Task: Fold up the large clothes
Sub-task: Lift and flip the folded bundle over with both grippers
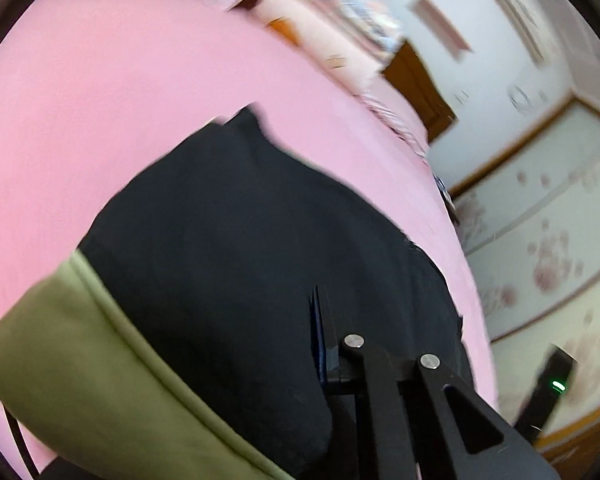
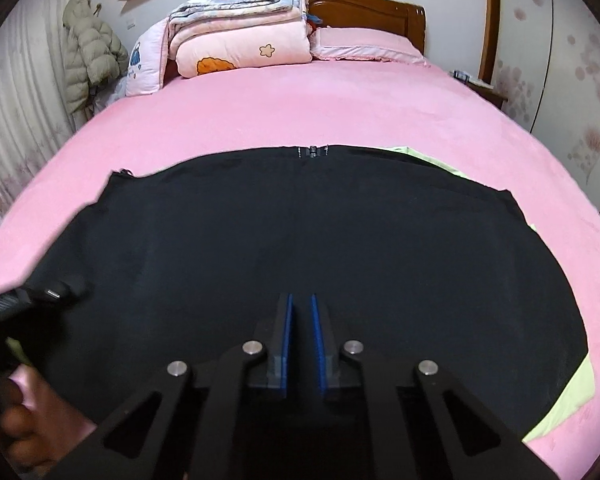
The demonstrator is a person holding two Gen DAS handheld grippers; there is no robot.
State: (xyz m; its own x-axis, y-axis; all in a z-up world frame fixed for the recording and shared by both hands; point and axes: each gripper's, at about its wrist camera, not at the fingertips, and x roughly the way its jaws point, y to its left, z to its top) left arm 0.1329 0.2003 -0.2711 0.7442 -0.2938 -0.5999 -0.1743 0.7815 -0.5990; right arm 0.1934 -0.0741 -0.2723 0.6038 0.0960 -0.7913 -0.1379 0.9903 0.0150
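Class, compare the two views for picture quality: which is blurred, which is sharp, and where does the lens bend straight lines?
Left wrist view: motion-smeared throughout, the wall pictures streaked and the black garment soft-edged. Right wrist view: sharp and evenly lit, the garment's zipper crisp, though fisheye distortion bows the pink bed into a dome.
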